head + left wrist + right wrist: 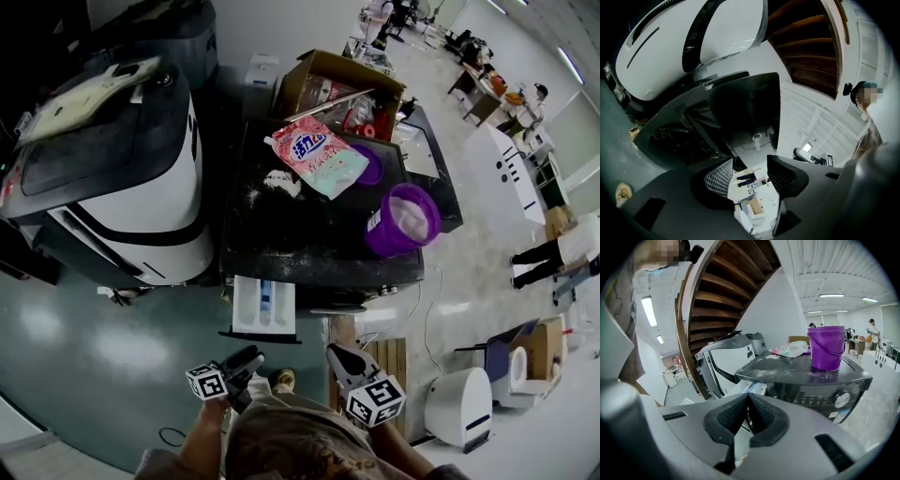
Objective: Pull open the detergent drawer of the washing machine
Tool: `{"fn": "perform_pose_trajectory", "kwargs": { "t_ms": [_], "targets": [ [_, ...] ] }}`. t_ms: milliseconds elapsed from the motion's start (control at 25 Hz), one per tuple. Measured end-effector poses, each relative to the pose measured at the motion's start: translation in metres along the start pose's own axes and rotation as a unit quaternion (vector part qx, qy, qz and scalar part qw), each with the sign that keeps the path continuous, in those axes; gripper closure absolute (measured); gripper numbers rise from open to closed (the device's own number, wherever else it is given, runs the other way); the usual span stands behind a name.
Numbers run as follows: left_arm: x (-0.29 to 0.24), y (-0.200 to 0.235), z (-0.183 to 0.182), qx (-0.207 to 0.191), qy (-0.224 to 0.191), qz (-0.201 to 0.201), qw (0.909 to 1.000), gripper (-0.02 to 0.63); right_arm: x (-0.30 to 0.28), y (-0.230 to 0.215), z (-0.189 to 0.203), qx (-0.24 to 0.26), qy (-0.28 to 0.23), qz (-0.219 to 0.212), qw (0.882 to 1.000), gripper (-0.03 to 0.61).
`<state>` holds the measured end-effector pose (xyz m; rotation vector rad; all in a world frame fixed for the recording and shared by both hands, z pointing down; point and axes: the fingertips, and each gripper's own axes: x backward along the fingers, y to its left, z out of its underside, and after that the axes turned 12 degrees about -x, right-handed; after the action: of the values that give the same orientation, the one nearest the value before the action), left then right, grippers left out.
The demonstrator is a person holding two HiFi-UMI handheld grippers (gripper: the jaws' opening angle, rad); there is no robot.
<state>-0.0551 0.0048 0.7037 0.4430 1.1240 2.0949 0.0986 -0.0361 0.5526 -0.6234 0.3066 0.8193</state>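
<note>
The dark washing machine (319,234) stands ahead of me, and its white detergent drawer (263,307) sticks out of the front at the left, with a blue part inside. Both grippers hover in front of and below the drawer, apart from it. My left gripper (246,360) is open with nothing between its jaws (749,177); it looks past the machine into the room. My right gripper (339,359) is shut, pads together (748,413) and empty. In the right gripper view the drawer (752,389) shows just beyond the fingertips.
On the machine's top lie a pink detergent bag (319,155), a purple bucket (403,220) and spilled white powder (281,181). A white-and-black machine (122,178) stands at the left, a cardboard box (328,84) behind, a white appliance (457,408) at lower right.
</note>
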Motion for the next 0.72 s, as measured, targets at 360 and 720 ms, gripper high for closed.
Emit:
{"fn": "perform_pose_trajectory", "kwargs": {
  "t_ms": [360, 720],
  "targets": [
    [0.011, -0.049, -0.057, -0.062, -0.015, 0.01, 0.9979, 0.379, -0.01, -0.009, -0.02, -0.014, -0.038, -0.012, 0.999, 0.575],
    [0.01, -0.101, -0.123, -0.127, -0.024, 0.025, 0.9913, 0.38, -0.005, -0.029, -0.039, -0.035, -0.088, 0.0, 0.995, 0.575]
  ]
}}
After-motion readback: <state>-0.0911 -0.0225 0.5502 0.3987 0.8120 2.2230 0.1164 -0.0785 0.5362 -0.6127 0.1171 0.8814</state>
